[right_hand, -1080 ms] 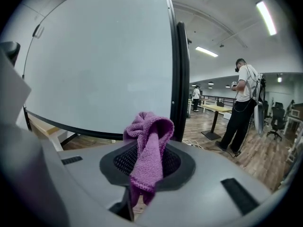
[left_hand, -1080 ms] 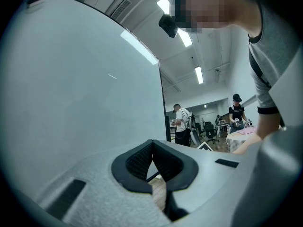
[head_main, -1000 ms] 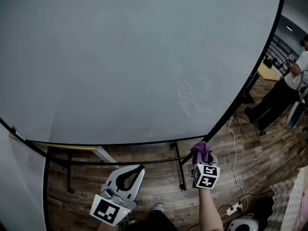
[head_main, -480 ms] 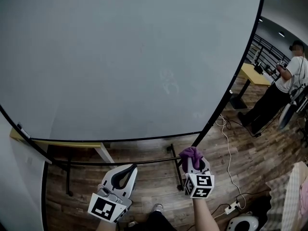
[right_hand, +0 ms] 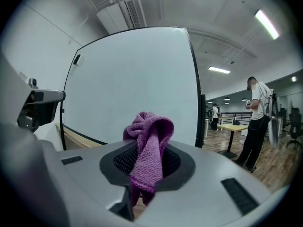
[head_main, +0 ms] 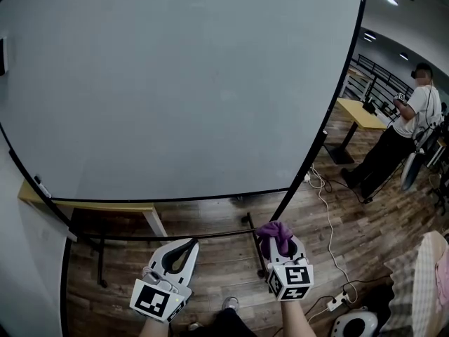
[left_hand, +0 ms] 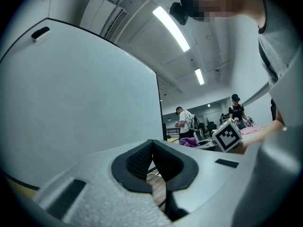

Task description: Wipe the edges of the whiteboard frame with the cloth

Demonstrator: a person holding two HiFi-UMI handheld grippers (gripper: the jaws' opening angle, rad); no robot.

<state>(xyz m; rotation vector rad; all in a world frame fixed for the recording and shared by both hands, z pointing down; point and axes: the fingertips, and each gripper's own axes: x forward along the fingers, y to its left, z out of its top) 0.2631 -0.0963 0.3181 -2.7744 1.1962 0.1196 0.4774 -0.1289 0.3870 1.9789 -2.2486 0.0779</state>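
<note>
The purple cloth (head_main: 276, 230) is pinched in the right gripper (head_main: 280, 240) at lower centre, just under the bottom-right corner of the whiteboard frame (head_main: 210, 198). The left gripper (head_main: 188, 245), at lower left, is seen closed and empty.

The whiteboard (head_main: 175, 83) stands in front of the person and fills most of the head view. Its frame (right_hand: 200, 122) runs down the right side and along the bottom. Both grippers are low down, under the bottom edge. The left gripper (head_main: 188, 244) is on the left, with nothing in it. The right gripper (head_main: 279, 241) is beside it on the right, near the leg under the board's right corner, with the cloth (head_main: 275, 230) between its jaws. A desk (head_main: 105, 207) shows under the board on the left. Far right, another person (head_main: 396, 142) stands beside a second desk (head_main: 361, 111). A cable (head_main: 330, 216) lies on the floor (head_main: 210, 265) between them and the board.
</note>
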